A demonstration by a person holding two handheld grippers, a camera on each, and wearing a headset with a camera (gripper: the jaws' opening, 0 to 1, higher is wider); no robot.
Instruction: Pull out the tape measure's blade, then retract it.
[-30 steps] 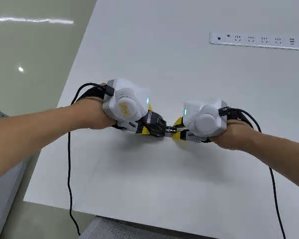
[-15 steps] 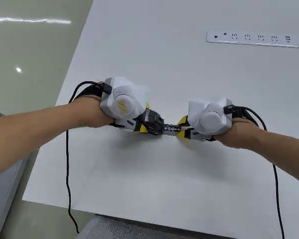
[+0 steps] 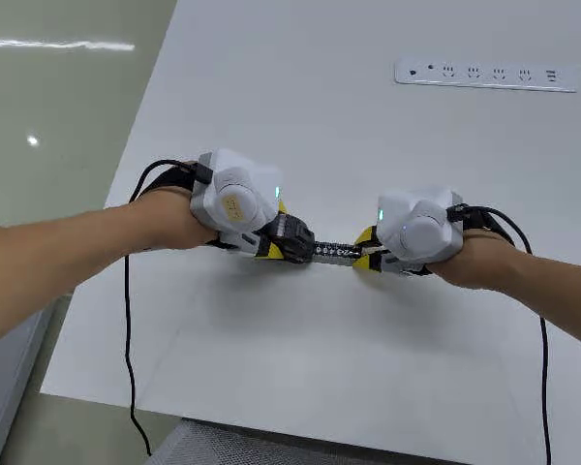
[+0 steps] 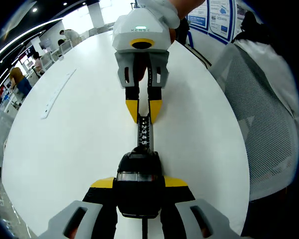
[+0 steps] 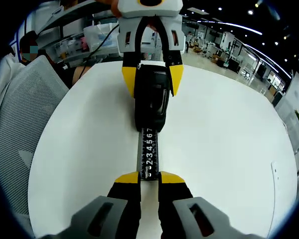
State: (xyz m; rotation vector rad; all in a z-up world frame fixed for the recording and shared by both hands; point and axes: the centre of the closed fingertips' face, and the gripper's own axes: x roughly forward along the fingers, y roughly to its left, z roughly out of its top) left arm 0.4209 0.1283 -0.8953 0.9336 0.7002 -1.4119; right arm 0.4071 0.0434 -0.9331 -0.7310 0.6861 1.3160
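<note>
Left gripper (image 3: 271, 237) and right gripper (image 3: 370, 257) stand wider apart than second ago; longer stretch of blade (image 3: 336, 251) between them. White table (image 3: 320, 116) beneath, power strip (image 3: 486, 75) near far edge. Left jaws clamped on black tape measure case (image 4: 139, 184), low over table's near middle. Right jaws pinched on blade tip, numbered blade straight from case mouth.
</note>
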